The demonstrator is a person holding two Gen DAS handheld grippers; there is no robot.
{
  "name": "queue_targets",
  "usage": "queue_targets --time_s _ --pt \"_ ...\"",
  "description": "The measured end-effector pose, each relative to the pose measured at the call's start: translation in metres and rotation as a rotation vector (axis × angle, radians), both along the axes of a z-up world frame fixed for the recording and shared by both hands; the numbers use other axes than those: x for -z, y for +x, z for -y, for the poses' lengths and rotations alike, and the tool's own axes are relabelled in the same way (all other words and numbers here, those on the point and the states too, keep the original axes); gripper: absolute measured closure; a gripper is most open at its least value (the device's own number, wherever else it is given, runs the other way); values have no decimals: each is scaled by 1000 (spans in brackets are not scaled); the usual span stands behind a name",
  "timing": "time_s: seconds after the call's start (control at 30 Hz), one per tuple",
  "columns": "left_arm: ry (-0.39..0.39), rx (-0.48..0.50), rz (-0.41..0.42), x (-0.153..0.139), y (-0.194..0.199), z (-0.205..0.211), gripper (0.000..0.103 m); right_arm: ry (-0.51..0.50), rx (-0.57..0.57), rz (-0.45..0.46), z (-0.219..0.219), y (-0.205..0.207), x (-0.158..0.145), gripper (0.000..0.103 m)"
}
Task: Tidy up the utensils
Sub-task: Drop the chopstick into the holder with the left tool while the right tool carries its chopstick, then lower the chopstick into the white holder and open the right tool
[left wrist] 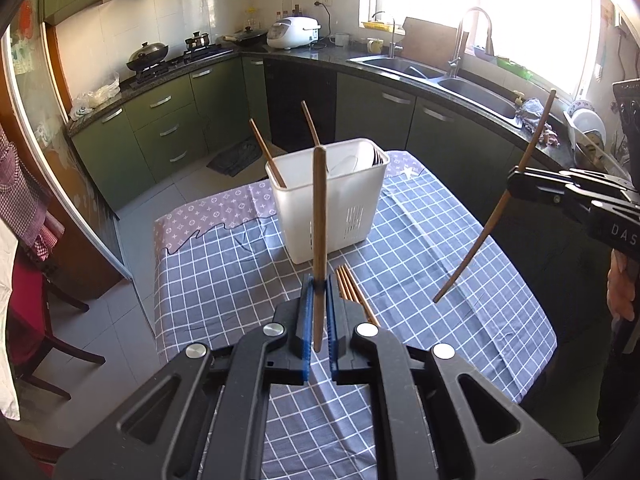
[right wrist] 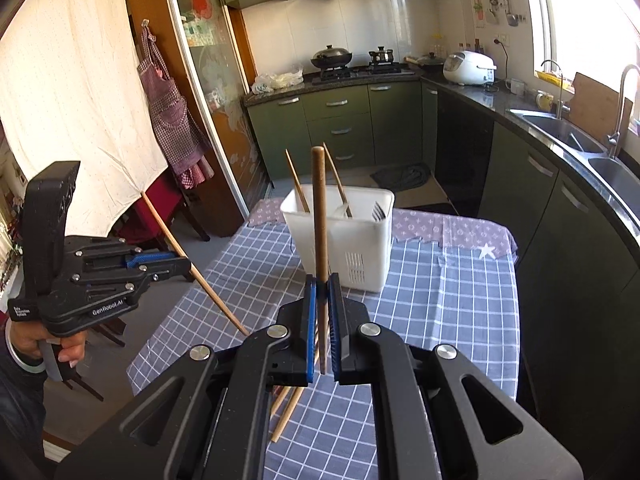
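Observation:
My left gripper [left wrist: 319, 282] is shut on a brown chopstick [left wrist: 319, 220], held upright above the table in front of the white utensil caddy [left wrist: 332, 216]. My right gripper [right wrist: 322, 280] is shut on another brown chopstick [right wrist: 320, 216], also upright. The right gripper shows in the left wrist view [left wrist: 516, 184] with its chopstick [left wrist: 496, 208] slanted. The left gripper shows in the right wrist view [right wrist: 184, 266] with its chopstick [right wrist: 192, 268]. The caddy [right wrist: 344, 240] holds two chopsticks [left wrist: 267, 154], a white spoon and forks [right wrist: 378, 210]. Several chopsticks [left wrist: 354, 292] lie on the cloth.
The table has a blue checked tablecloth [left wrist: 224, 276]. Green kitchen cabinets [left wrist: 160, 120], a double sink [left wrist: 440, 72] and a stove with pots [left wrist: 160, 56] stand behind. A red chair [left wrist: 28, 320] stands at the left. An apron [right wrist: 168, 104] hangs by the door.

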State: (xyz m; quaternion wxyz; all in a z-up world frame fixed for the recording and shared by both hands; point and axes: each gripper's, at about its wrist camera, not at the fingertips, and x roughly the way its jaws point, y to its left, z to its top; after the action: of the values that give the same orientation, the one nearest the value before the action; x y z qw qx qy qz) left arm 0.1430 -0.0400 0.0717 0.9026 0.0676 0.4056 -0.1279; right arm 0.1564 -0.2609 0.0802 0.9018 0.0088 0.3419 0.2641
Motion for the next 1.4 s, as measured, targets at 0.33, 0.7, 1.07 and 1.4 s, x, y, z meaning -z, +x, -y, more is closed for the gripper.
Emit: queue_targets --time_s 0.33,0.7,1.07,1.4 --pt "-66 -14 154 -88 40 7 97 93 21 107 4 51 -79 96" --pt "-83 -74 205 -94 120 22 97 88 101 131 -10 135 -76 96" --pt "-52 -67 46 -18 154 26 97 1 75 17 -35 184 -7 96" --pt "-50 -84 30 -16 142 16 84 10 47 11 -34 167 -10 93"
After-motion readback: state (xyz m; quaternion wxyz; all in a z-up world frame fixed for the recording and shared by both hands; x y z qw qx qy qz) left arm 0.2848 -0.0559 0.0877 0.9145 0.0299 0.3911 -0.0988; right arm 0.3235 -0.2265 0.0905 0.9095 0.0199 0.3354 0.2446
